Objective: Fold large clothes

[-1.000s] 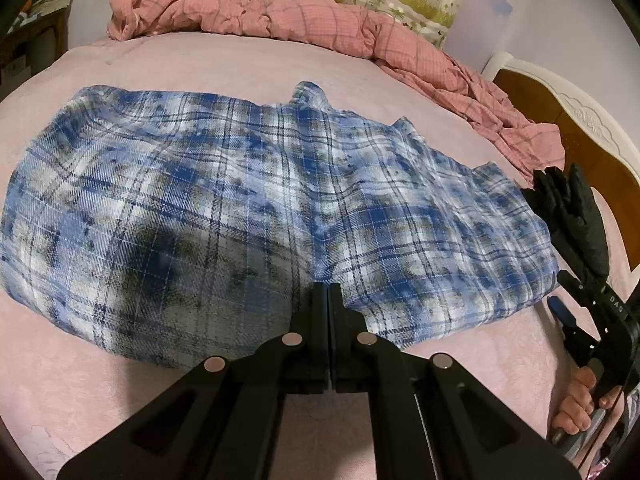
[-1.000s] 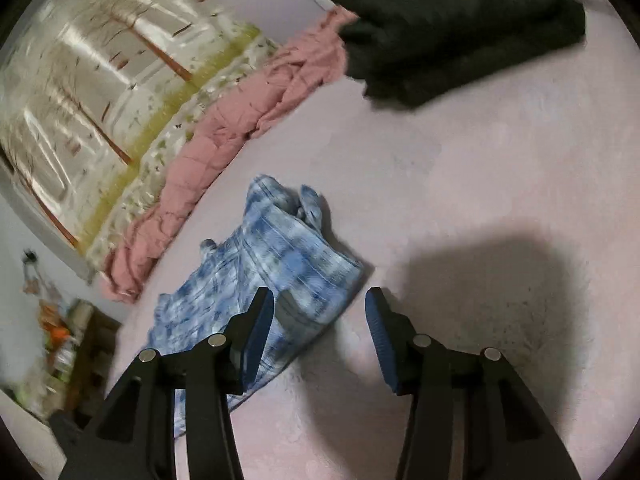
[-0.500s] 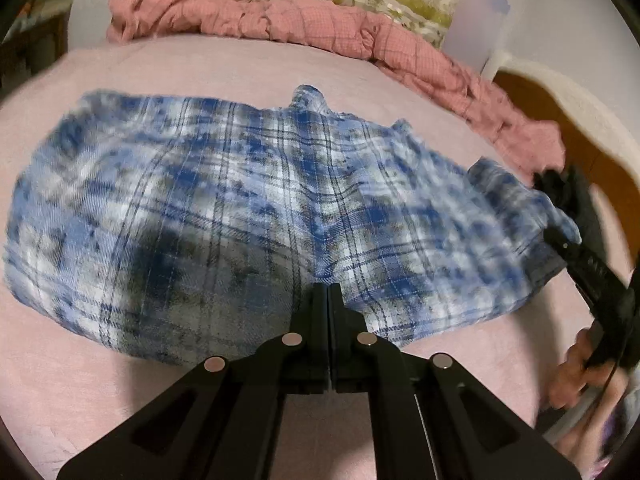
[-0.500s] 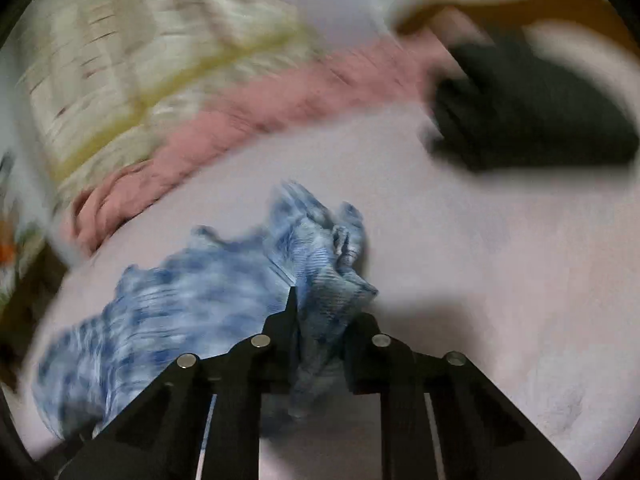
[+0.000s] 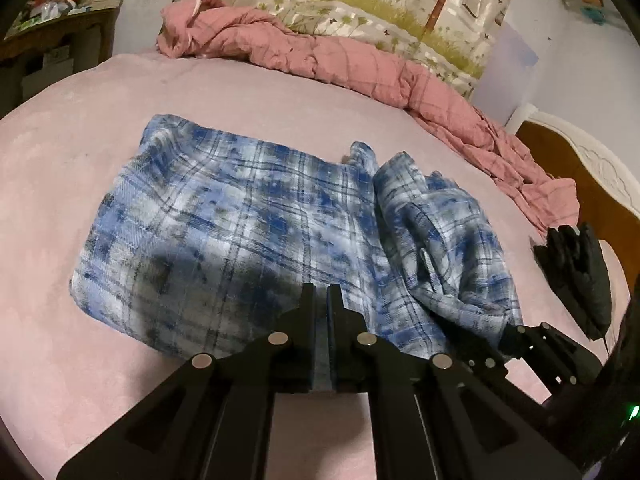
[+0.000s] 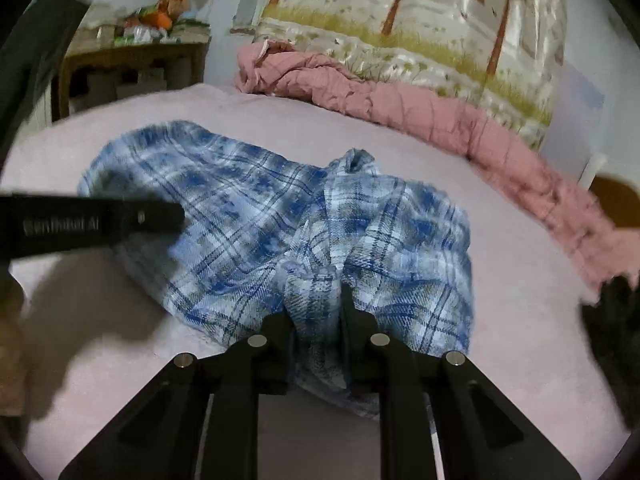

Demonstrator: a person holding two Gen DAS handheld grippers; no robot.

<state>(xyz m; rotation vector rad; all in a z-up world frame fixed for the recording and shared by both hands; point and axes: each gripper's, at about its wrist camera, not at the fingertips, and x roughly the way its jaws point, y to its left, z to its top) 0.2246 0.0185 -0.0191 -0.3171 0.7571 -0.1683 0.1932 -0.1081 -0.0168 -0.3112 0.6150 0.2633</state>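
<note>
Right tool [image 6: 316, 308] clamping a bunched fold of the shirt [image 6: 256, 236], lifting it over the rest; left tool [image 5: 321, 300] pinching shut on the shirt's [image 5: 224, 232] near edge; lying half-folded mid-bed [image 5: 100, 360], right part doubled leftward; pink quilt [image 5: 360, 64] heaped behind; dark garment [image 5: 580, 264] sitting at right.
</note>
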